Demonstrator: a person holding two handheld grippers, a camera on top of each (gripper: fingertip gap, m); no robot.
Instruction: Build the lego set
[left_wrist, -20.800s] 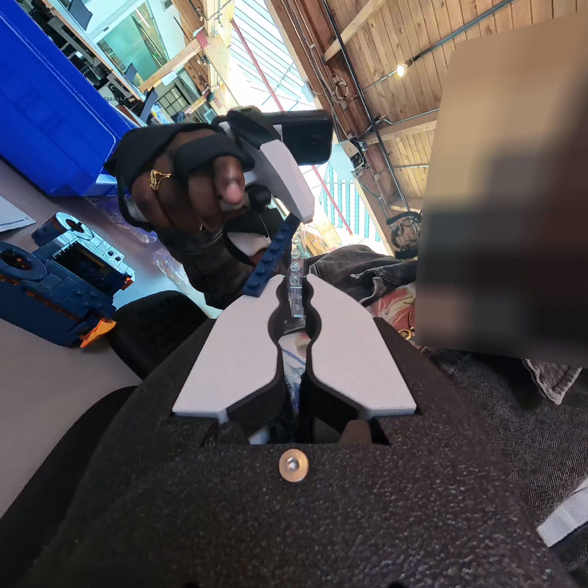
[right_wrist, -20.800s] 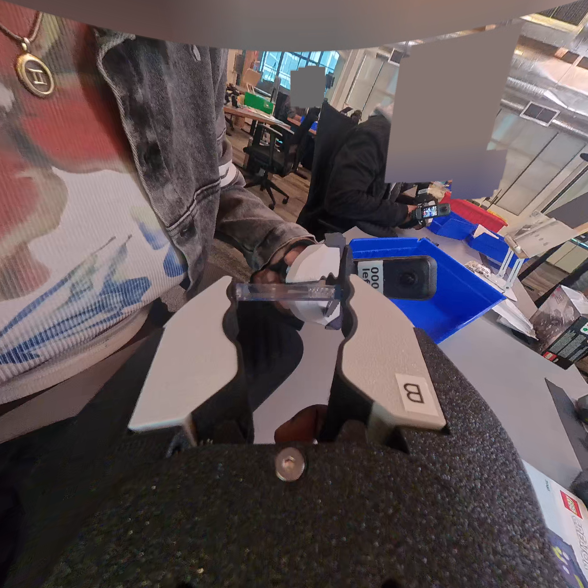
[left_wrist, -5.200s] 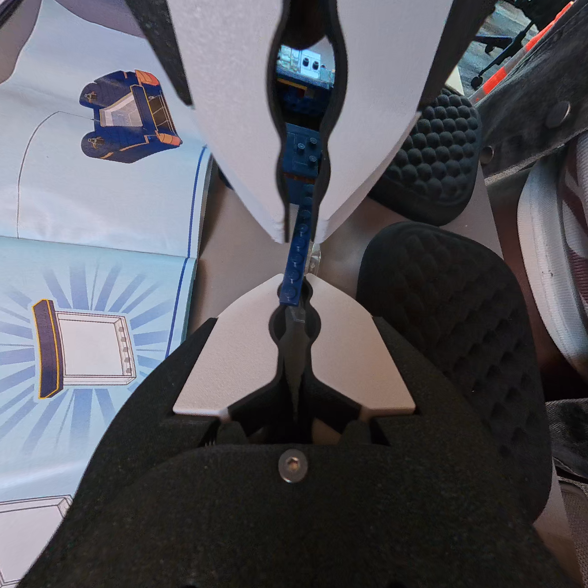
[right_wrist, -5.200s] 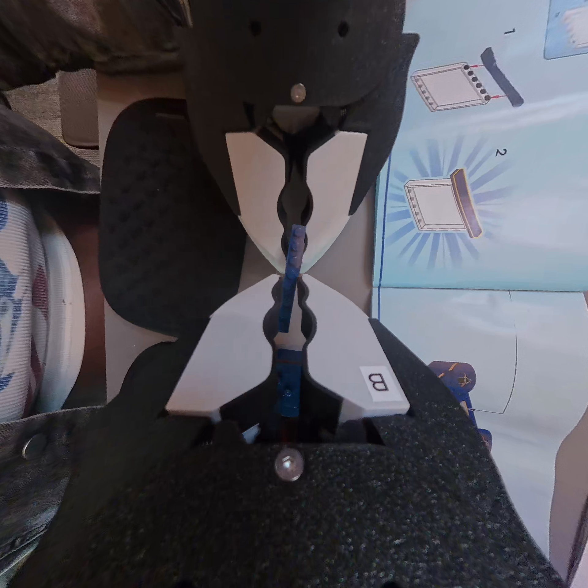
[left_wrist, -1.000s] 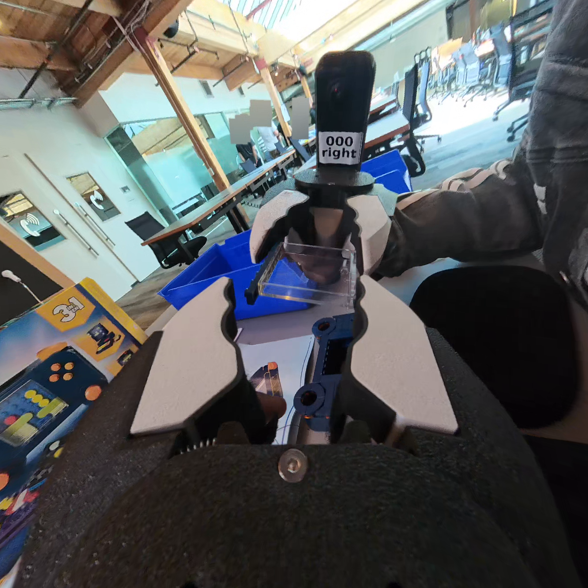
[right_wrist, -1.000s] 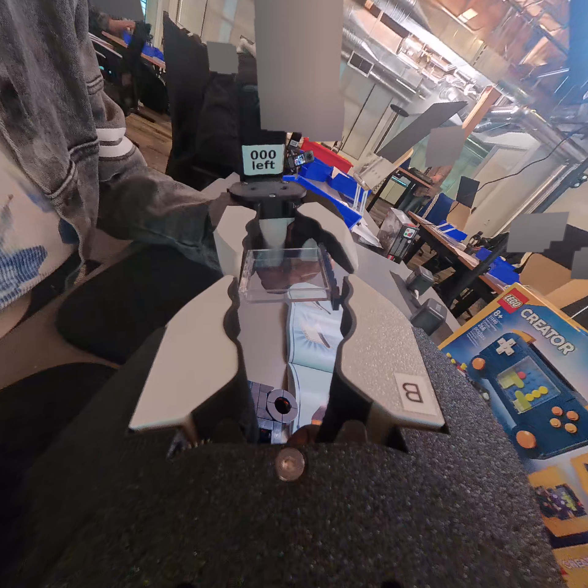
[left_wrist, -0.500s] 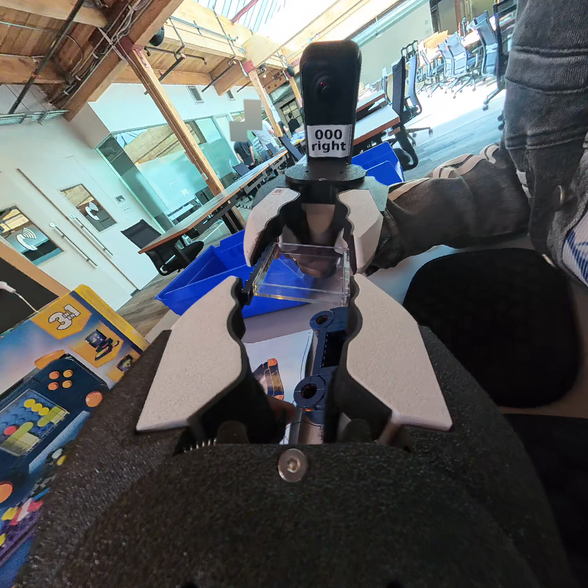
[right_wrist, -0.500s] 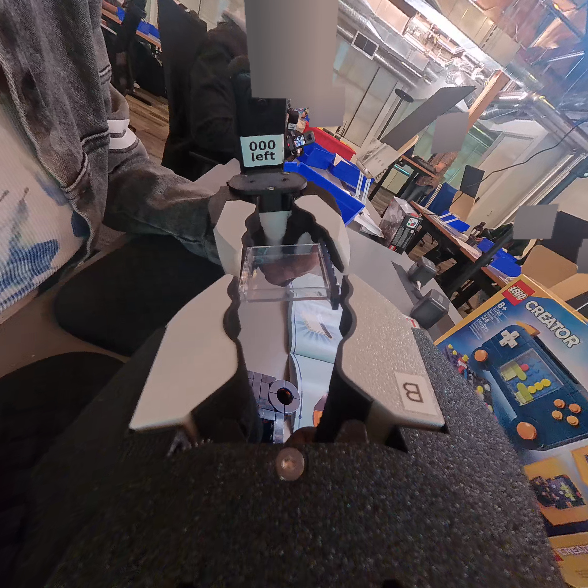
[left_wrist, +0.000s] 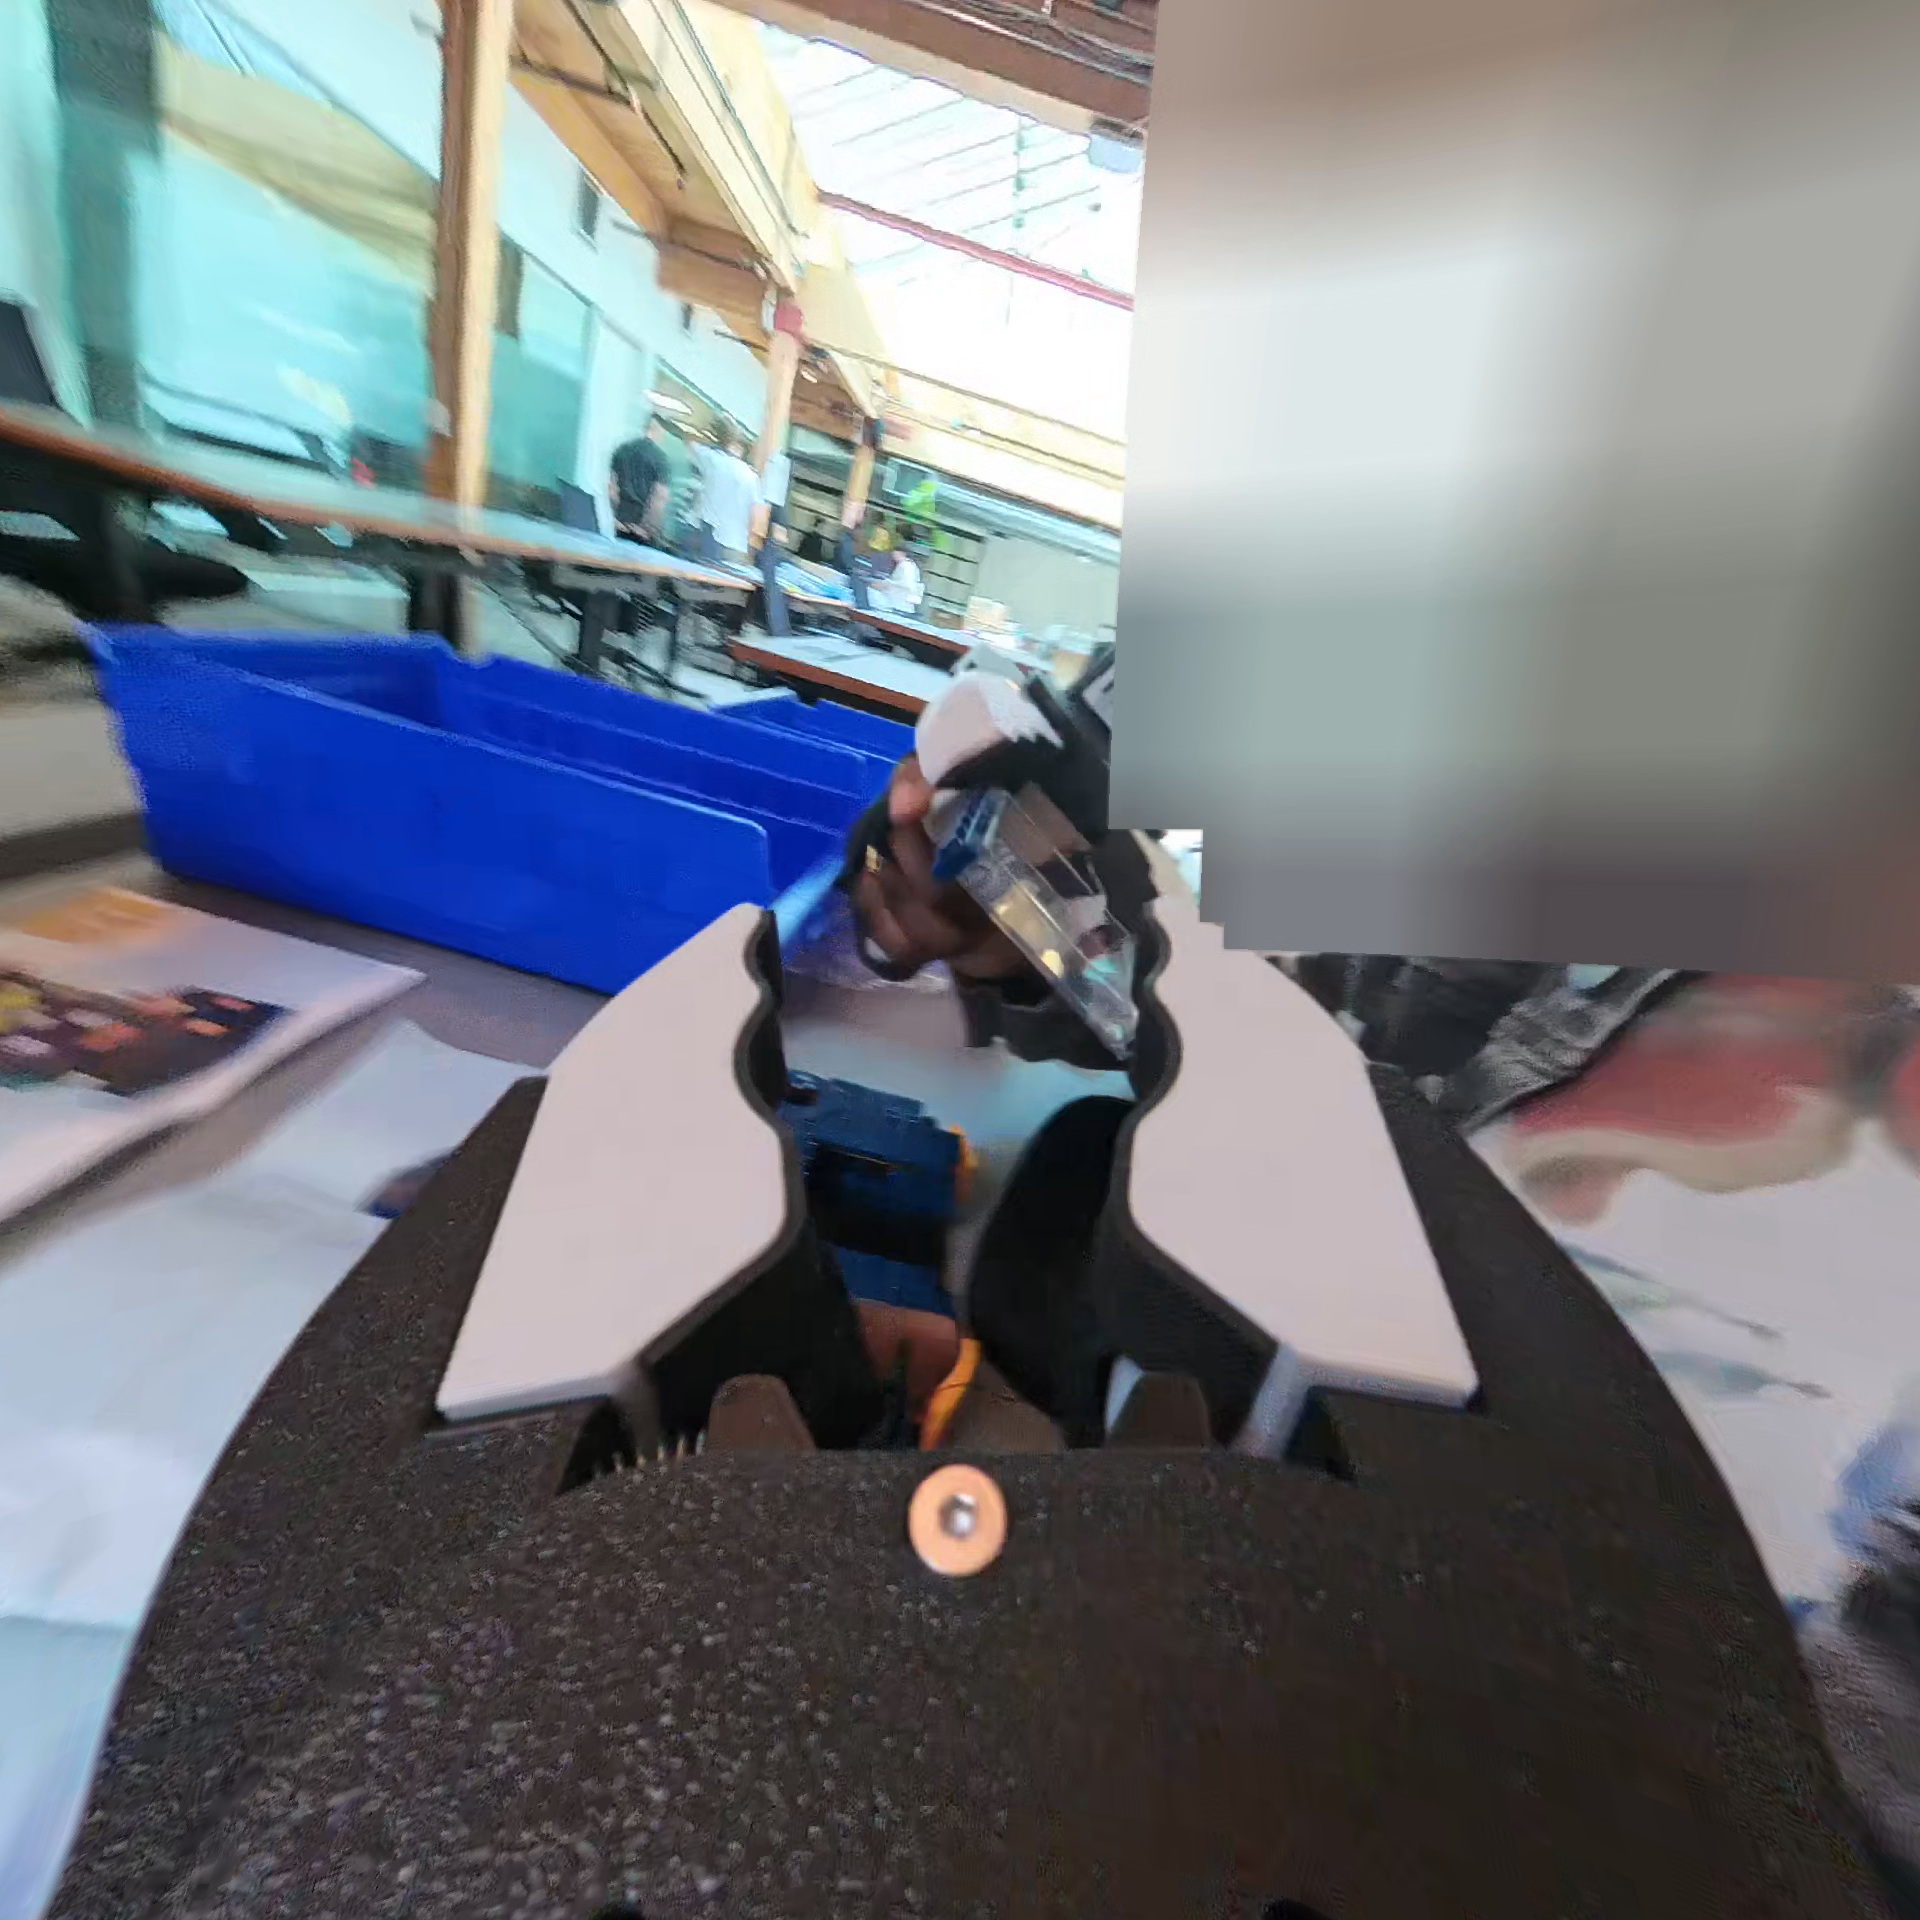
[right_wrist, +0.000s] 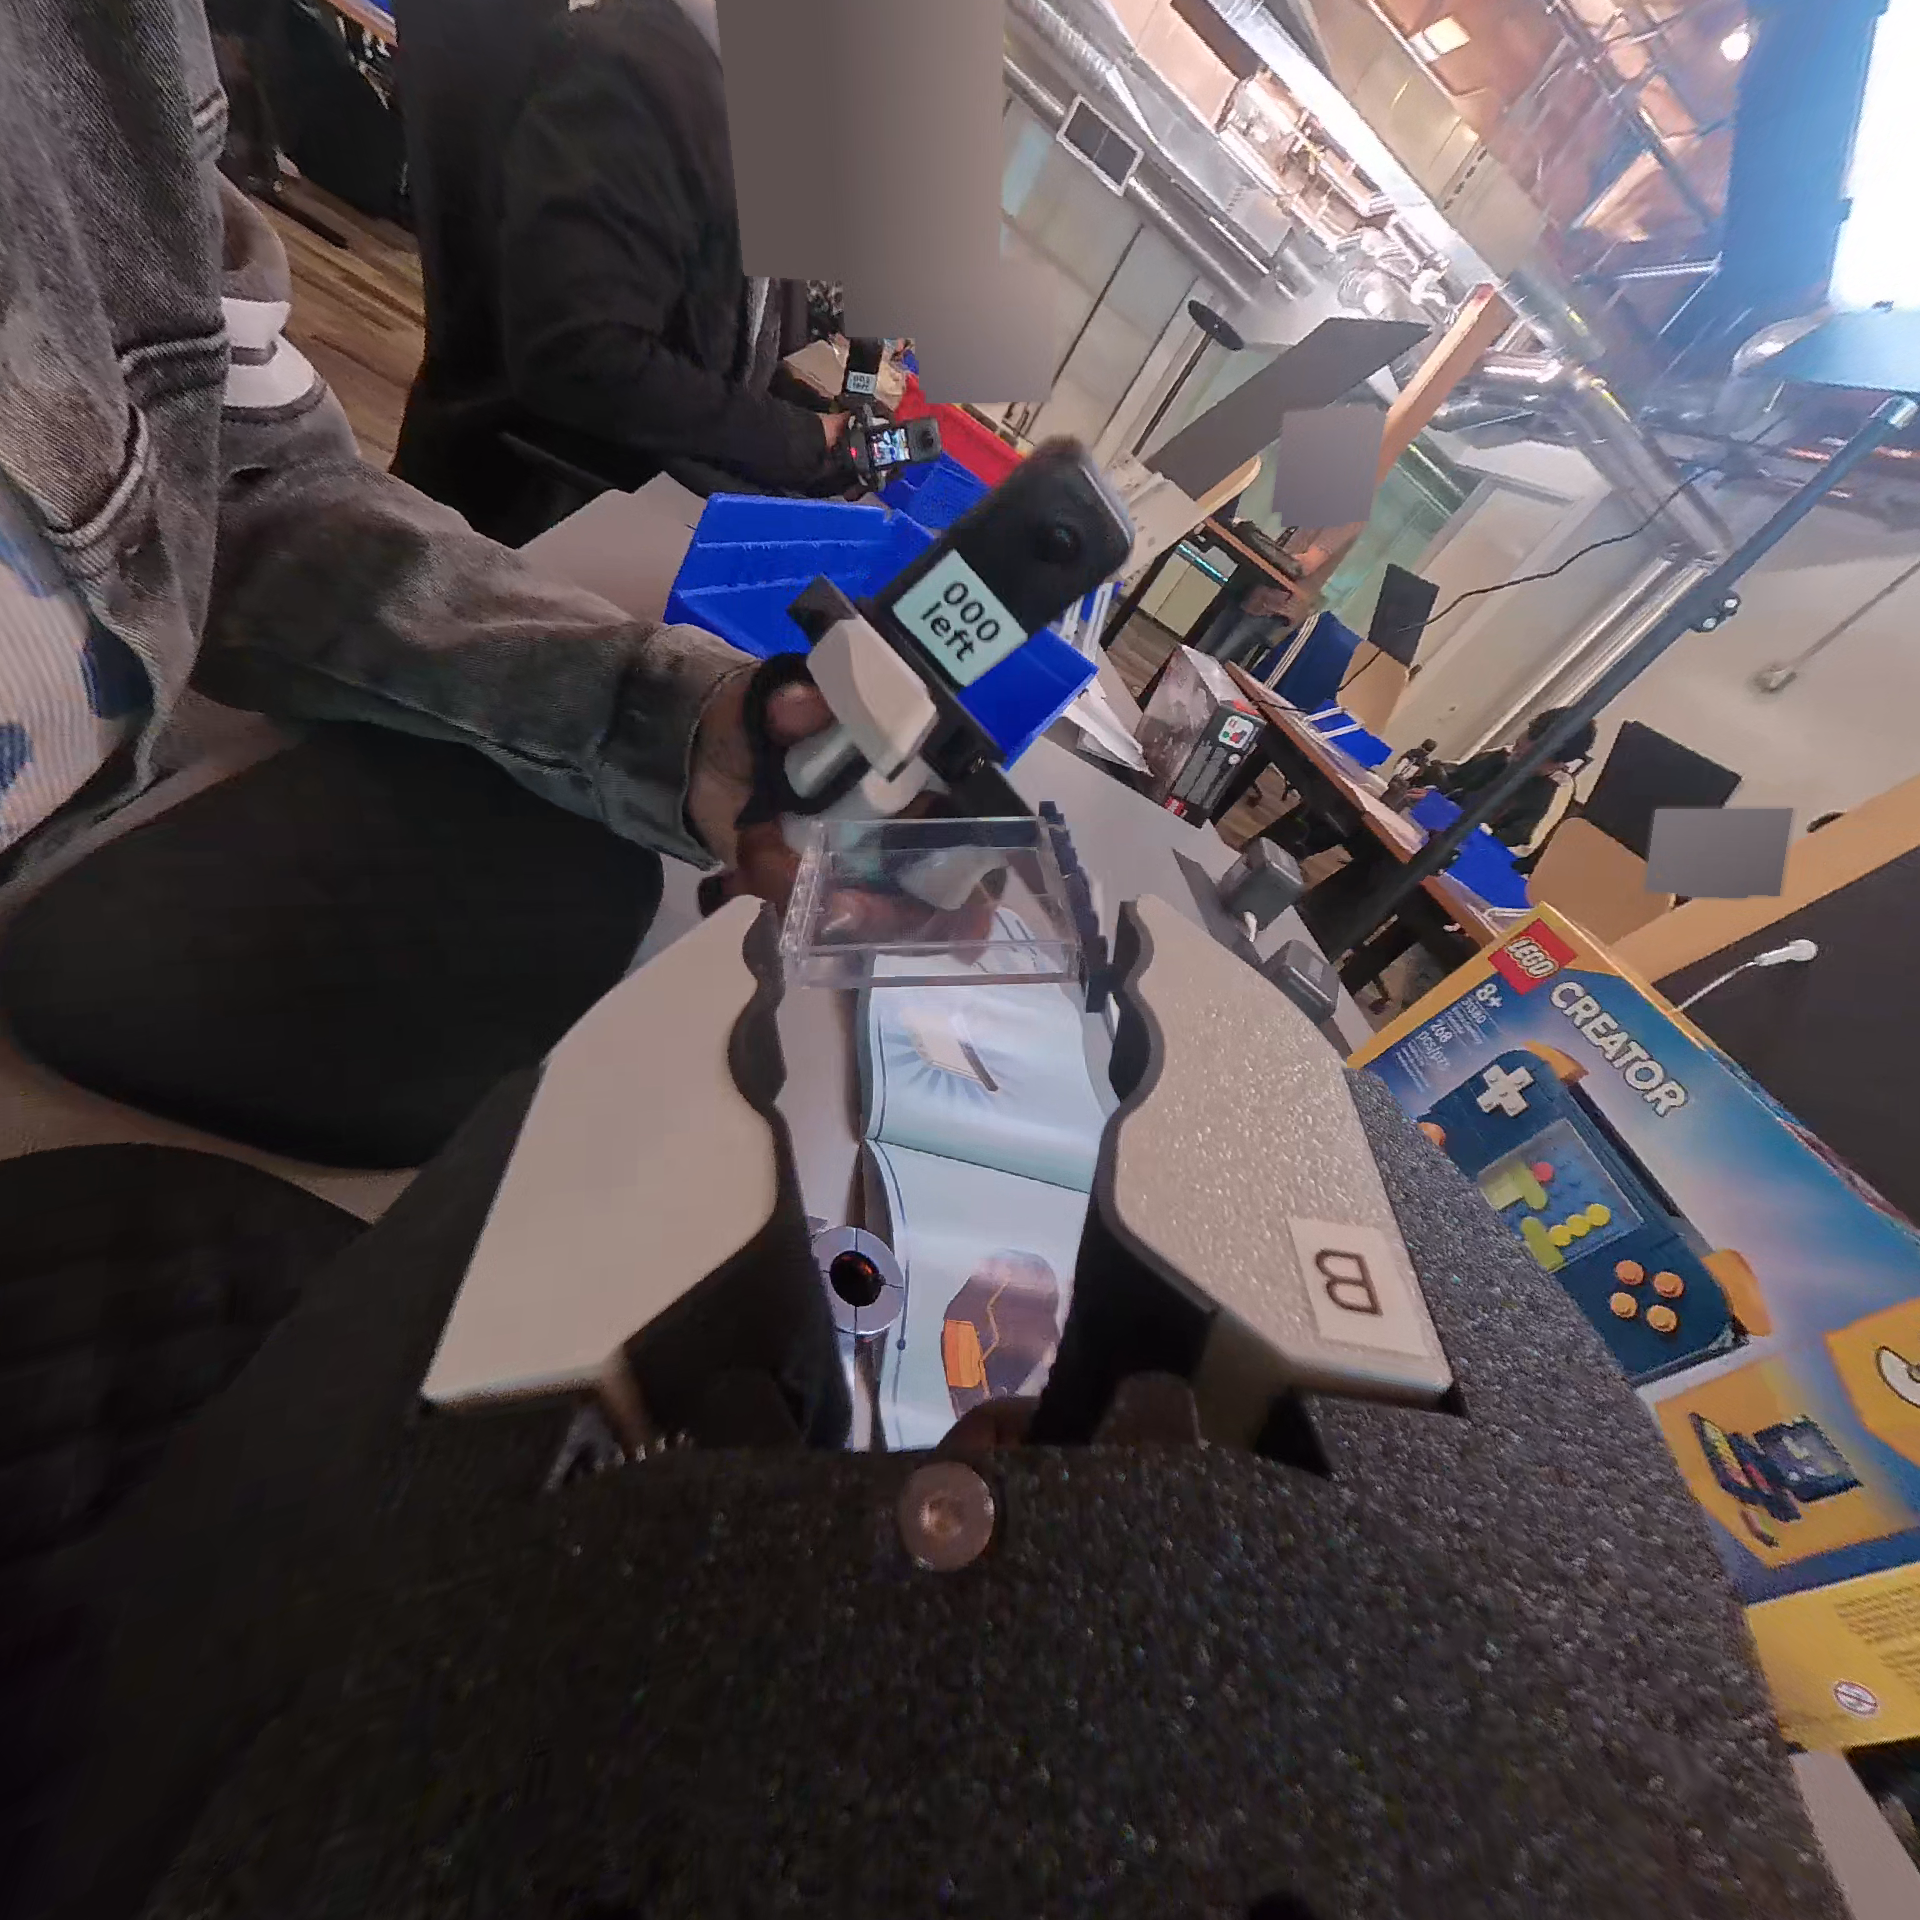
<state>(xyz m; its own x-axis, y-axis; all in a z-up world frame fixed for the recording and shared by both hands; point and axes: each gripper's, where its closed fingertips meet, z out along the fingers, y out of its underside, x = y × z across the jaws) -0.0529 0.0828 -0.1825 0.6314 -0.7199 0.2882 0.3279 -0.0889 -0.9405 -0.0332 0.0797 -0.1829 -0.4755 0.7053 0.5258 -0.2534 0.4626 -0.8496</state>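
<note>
Right tool (right_wrist: 940, 961) clenched on the clear panel (right_wrist: 925, 914), dark-blue strip (right_wrist: 1070, 914) along its right edge; left tool (left_wrist: 961, 987) released, blue lego build (left_wrist: 873, 1164) on the tabletop beneath it.

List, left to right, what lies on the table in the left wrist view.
Printed booklet → blue bin → blue lego model → black pad.

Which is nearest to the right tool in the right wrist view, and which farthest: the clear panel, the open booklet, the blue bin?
1. Clear panel, held between the right tool tips.
2. Open booklet, on the table just below.
3. Blue bin, farthest, behind the left tool.
</note>
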